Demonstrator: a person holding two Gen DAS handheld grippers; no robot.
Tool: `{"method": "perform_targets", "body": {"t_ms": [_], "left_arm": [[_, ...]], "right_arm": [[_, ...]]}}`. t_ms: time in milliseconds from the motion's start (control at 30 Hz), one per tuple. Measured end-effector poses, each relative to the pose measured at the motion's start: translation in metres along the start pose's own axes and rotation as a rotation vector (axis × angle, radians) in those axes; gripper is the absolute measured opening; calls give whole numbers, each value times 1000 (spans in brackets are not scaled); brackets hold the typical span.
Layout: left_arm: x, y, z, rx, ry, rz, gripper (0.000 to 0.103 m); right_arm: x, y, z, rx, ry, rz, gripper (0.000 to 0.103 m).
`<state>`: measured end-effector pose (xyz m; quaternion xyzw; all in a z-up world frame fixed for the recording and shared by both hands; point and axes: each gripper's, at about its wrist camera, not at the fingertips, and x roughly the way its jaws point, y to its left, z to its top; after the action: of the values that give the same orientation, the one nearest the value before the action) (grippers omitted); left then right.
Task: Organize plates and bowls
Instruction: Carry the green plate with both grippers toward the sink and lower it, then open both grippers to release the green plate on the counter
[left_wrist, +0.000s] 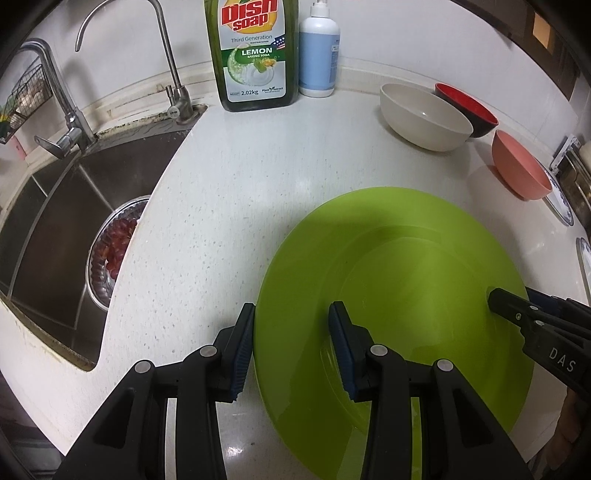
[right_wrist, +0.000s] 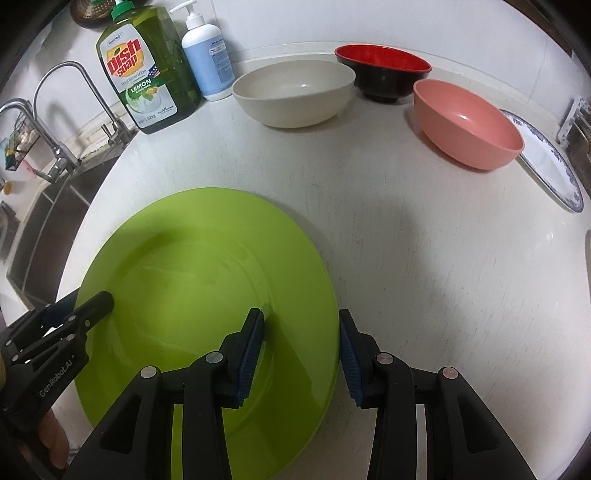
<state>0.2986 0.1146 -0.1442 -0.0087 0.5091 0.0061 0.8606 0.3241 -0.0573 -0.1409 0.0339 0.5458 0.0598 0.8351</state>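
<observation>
We see the green plate (left_wrist: 406, 266) lying flat on the white countertop (left_wrist: 221, 206), beside the sink (left_wrist: 74, 206). Our left gripper (left_wrist: 291, 350) and right gripper (right_wrist: 302, 354) each straddle an opposite rim, jaws apart, pads not pressing.

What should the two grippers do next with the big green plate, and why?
Probably close both. The left gripper and the right gripper each straddle an opposite edge of the green plate with open jaws, so squeezing would secure it before lifting.
</observation>
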Motion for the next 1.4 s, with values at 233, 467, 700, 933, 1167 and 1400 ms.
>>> {"method": "perform_targets", "body": {"t_ms": [233, 467, 700, 933, 1167, 1400], "left_arm": [[1, -2, -3, 13, 12, 12, 40], [0, -3, -3, 27, 16, 13, 40], [-18, -5, 4, 34, -78, 52, 74], [-41, -15, 14, 76, -150, 44, 93], [-57, -40, 17, 154, -212, -8, 98], [-74, -83, 19, 242, -239, -98, 98]], "right_arm": [[1, 0, -2, 3, 6, 0, 41], [1, 0, -4, 1, 8, 1, 41], [-10, -3, -2, 18, -38, -18, 44], [-36, -13, -2, 77, -106, -44, 64], [-67, -33, -17, 151, -209, -122, 66], [-99, -55, -31, 184, -270, -212, 66]]}}
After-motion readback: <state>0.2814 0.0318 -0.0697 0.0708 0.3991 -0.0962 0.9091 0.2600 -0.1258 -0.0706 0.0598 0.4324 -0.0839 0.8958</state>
